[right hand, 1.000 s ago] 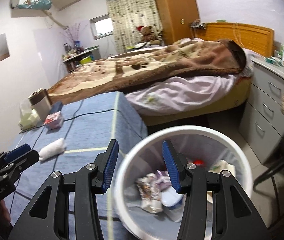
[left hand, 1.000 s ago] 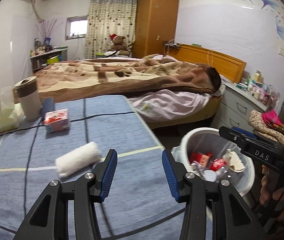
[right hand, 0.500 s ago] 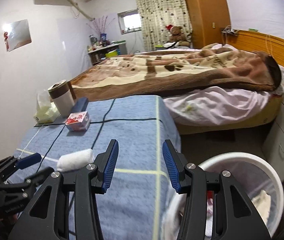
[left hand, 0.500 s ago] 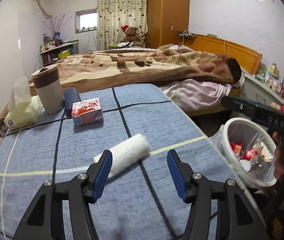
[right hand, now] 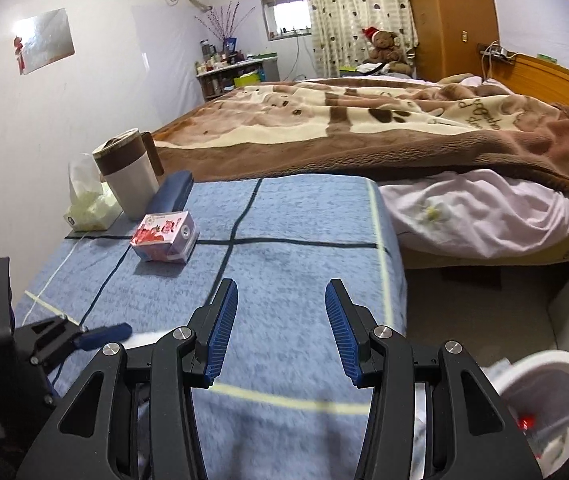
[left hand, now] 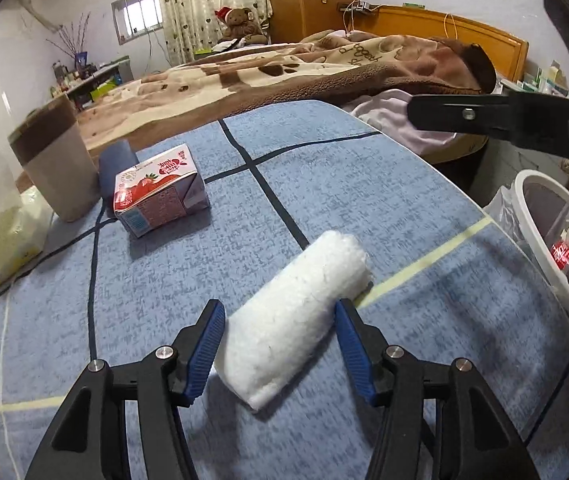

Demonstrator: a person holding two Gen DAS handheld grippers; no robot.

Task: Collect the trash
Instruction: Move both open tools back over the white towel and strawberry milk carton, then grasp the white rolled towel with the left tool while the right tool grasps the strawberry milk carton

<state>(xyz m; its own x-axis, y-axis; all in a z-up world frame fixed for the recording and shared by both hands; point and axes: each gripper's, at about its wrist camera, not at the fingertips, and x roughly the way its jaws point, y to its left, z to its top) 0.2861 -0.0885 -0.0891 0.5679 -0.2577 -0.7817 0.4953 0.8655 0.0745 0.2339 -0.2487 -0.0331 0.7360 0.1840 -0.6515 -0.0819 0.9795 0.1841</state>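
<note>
A white fluffy roll [left hand: 296, 316] lies on the blue table cloth [left hand: 324, 200]. My left gripper [left hand: 280, 344] is open, its blue pads on either side of the roll's near end, not squeezing it. A pink strawberry milk carton [left hand: 160, 192] lies farther back on its side; it also shows in the right wrist view [right hand: 164, 236]. My right gripper [right hand: 280, 328] is open and empty above the cloth. The left gripper [right hand: 96, 334] shows at the lower left there, with the roll mostly hidden behind it. A white trash bin [left hand: 552, 240] with trash inside stands right of the table.
A brown-topped cup [left hand: 56, 164], a dark blue case [left hand: 114, 164] and a tissue pack [left hand: 8, 236] stand at the table's back left. A bed with a brown blanket [right hand: 364, 120] lies behind. The bin [right hand: 548, 404] is at the right gripper's lower right.
My left gripper has moved forward and down until its jaws straddle the white roll. My right gripper has swung left, away from the bin and over the table.
</note>
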